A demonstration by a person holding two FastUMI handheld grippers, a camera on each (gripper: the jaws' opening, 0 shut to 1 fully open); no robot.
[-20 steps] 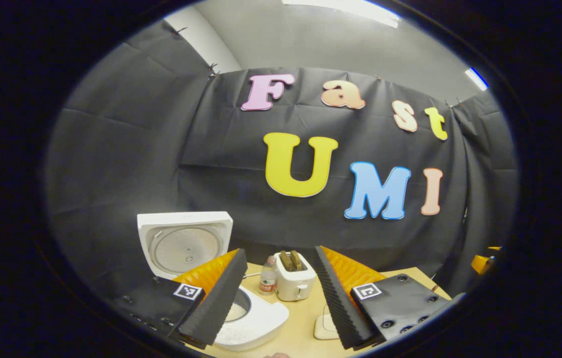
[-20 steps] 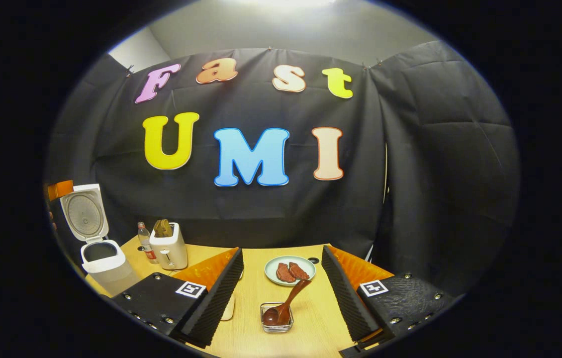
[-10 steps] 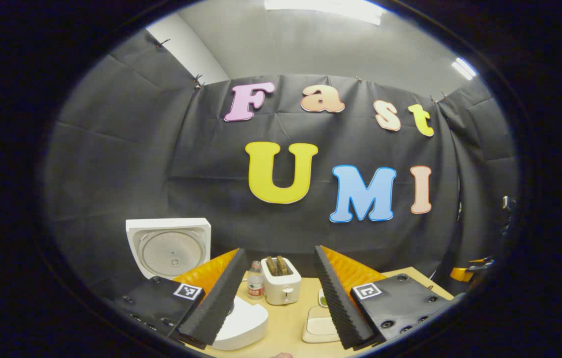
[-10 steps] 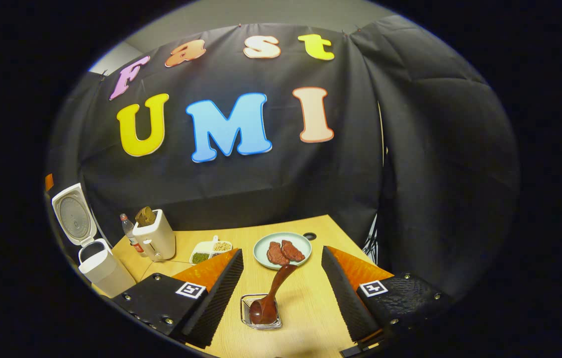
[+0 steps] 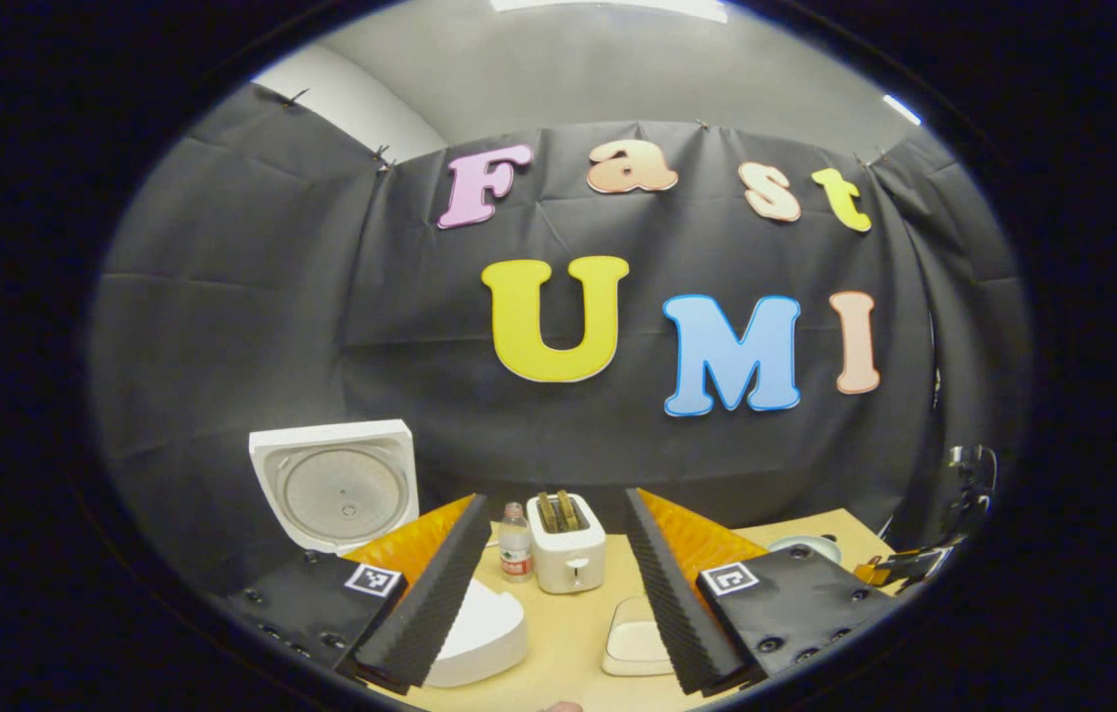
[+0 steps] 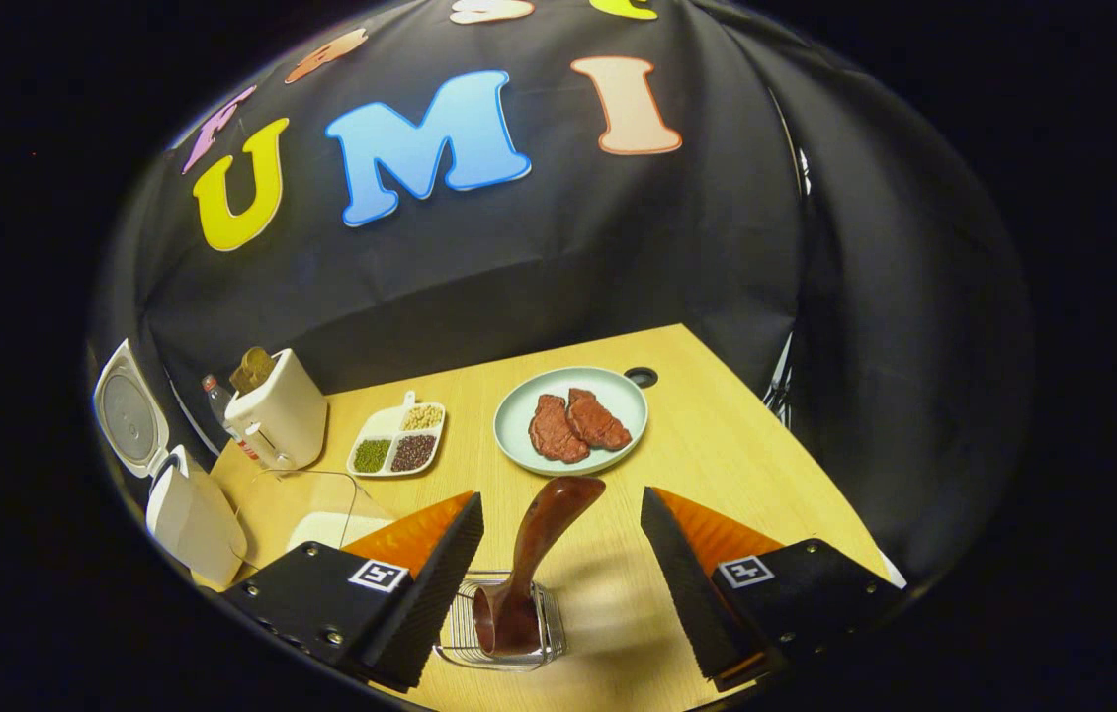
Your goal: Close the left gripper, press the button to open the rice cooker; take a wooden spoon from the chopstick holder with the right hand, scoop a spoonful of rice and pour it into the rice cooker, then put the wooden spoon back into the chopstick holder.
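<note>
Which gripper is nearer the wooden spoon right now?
Right. The right gripper hangs open just above the wooden spoon in its holder; the left gripper faces the toaster.

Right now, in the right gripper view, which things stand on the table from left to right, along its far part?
Rice cooker → bottle → toaster → divided dish → plate with two pieces of meat.
</note>
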